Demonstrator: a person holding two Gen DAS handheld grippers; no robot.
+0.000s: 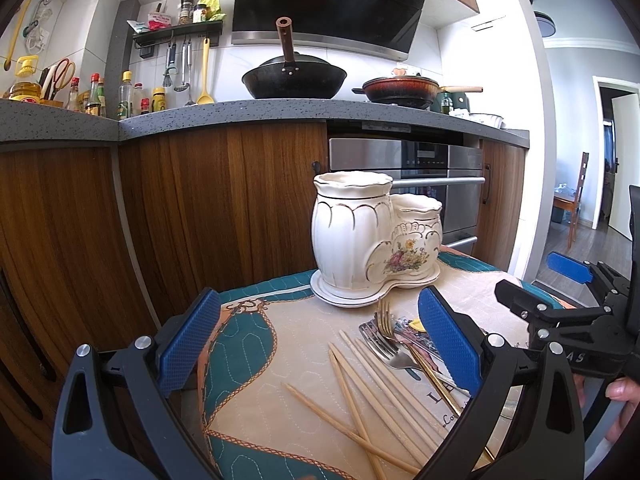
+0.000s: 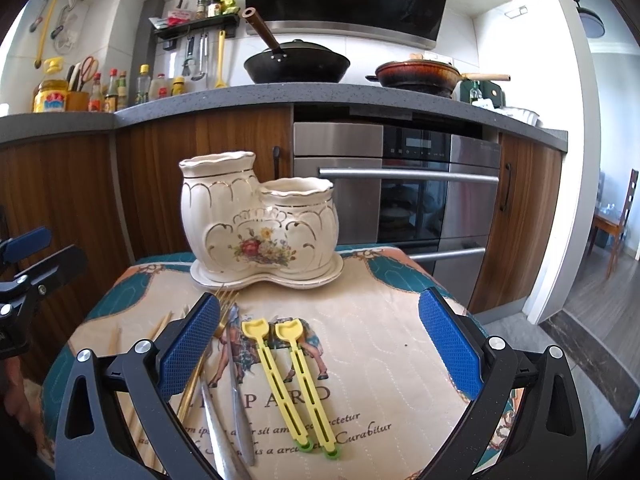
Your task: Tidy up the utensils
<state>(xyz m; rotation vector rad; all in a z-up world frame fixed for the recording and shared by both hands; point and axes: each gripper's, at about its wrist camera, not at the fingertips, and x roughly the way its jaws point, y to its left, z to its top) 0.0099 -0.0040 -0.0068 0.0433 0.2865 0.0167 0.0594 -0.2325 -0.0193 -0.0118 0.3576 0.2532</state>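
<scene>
the left hand-held gripper (image 1: 320, 344) hovers low over the near part of the bench (image 1: 260, 412), its blue pads spread wide with nothing between them. just beyond it, loose on the quilted cloth, lie wooden chopsticks (image 1: 372, 396) fanned and crossing one another, with a gold fork (image 1: 394, 332) resting over a silver fork (image 1: 384, 348) toward the right edge. the wide opening suits a pick-up from this pile, though which piece comes first is unclear.

the right hand-held gripper (image 2: 320, 344) hangs over the near right part of the bench, also wide open and empty. between its pads lie two yellow spoons (image 2: 292, 384), side by side with their scoops pointing at the far edge. left of them lie a silver knife (image 2: 236, 376) and another silver handle, partly under the left pad.

at the middle of the far edge stands a white ceramic utensil holder (image 2: 260, 224) on its saucer, with a tall and a short compartment. both look empty, so the sorting appears not yet begun. the utensils lie close in front of it, handy for lifting in.
</scene>
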